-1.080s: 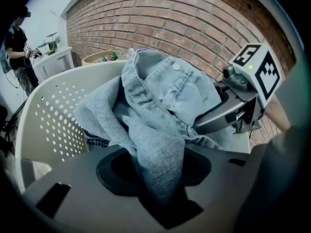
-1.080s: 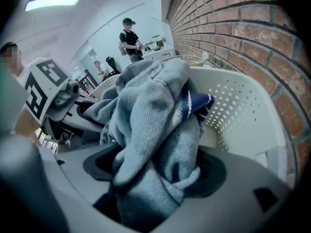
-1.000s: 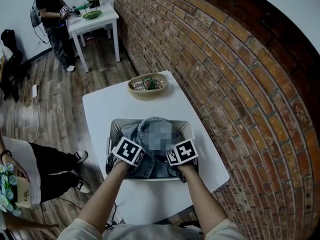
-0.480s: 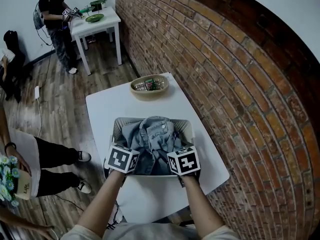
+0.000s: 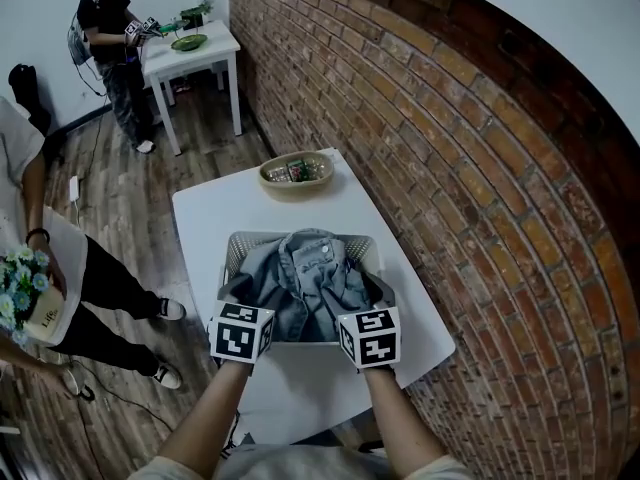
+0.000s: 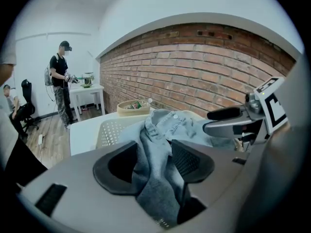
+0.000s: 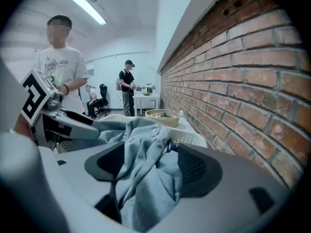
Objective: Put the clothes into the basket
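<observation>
A pale-blue denim shirt (image 5: 305, 283) lies heaped in the white perforated basket (image 5: 232, 248) on the white table (image 5: 215, 208). Both grippers sit at the basket's near rim, left gripper (image 5: 240, 330) and right gripper (image 5: 368, 336), their jaws hidden under the marker cubes in the head view. In the left gripper view a fold of the shirt (image 6: 160, 130) fills the gap of the left gripper (image 6: 153, 152) and touches both pads. In the right gripper view, bunched shirt cloth (image 7: 146, 140) sits between the pads of the right gripper (image 7: 150, 159), whose jaws are closing.
A woven bowl (image 5: 295, 171) with small items stands at the table's far end. A brick wall (image 5: 450, 168) runs along the right. A person holding flowers (image 5: 30, 288) stands close at the left. Another person (image 5: 105, 28) is by a far white table (image 5: 190, 43).
Both grippers have drawn back toward me, from over the shirt to the basket's near rim. The person at the left has come further into view.
</observation>
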The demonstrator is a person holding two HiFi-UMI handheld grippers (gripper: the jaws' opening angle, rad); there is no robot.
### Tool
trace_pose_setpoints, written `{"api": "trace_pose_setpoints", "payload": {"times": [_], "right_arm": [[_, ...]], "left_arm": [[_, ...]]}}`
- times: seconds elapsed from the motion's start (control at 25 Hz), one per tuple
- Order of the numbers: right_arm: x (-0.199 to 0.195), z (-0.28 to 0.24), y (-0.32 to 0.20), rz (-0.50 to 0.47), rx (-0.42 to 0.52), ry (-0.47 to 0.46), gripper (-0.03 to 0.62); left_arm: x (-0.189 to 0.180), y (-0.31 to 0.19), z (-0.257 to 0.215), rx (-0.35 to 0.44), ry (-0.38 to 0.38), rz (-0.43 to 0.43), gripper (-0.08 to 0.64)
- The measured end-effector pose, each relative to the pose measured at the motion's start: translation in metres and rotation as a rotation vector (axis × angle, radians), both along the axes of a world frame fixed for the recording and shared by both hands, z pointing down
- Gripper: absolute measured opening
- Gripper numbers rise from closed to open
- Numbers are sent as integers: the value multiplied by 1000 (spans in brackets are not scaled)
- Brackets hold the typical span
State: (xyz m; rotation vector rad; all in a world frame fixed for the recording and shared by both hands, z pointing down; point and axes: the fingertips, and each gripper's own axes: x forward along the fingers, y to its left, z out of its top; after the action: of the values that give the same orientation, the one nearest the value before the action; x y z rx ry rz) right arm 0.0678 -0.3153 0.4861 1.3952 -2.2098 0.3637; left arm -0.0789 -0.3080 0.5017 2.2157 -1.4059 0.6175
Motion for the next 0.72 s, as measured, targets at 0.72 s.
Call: {"api": "trace_pose_setpoints", "payload": {"times": [0.72], "right_arm": [[-34,-90,51,-45,362,-105,100]], "left_arm": [[24,50,-121,503,65,76,39]]}}
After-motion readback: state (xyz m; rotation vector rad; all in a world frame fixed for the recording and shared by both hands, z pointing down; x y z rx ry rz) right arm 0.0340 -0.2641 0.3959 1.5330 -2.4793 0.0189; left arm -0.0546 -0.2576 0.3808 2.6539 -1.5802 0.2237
